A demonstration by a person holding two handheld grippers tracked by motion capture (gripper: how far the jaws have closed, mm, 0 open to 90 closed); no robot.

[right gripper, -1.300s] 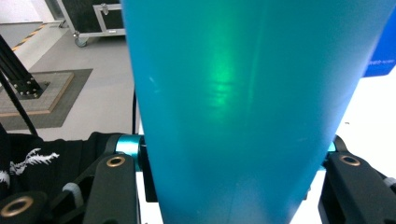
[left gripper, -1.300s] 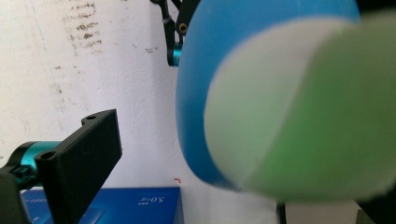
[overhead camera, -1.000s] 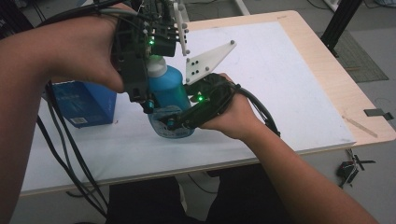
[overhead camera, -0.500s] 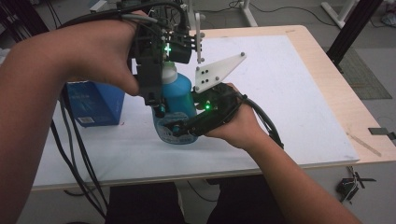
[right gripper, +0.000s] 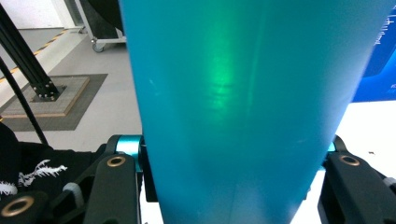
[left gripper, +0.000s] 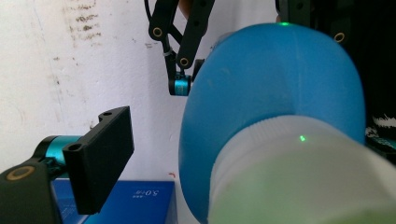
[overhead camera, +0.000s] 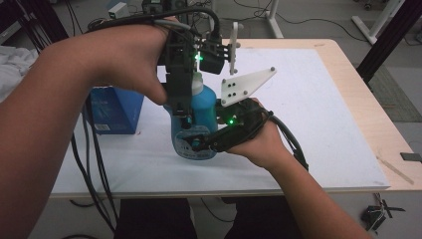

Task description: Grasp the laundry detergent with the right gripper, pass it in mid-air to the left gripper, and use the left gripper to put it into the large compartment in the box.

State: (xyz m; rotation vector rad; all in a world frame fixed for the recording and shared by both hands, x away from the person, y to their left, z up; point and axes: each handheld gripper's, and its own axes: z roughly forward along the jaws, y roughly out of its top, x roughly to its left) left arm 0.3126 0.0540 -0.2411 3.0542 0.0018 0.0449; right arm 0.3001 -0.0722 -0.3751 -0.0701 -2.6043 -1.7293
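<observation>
You cannot see the left gripper's (overhead camera: pixel 185 107) second jaw in its own view, where the blurred white cap (left gripper: pixel 299 172) of the blue bottle (overhead camera: pixel 201 107) runs off the frame's bottom edge.

Dim room light, close-range blur in both of your gripper views.

Your high view is evenly lit but muted; the white table (overhead camera: pixel 323 109) reads greyish, with soft shadow under your forearms. Green indicator lights glow on both grippers. In your left gripper view the white cap (left gripper: pixel 299 172) is badly out of focus and carries a green dot. In your right gripper view the blue bottle (right gripper: pixel 243 102) shows a soft green sheen; its background is bright and sharper.
</observation>
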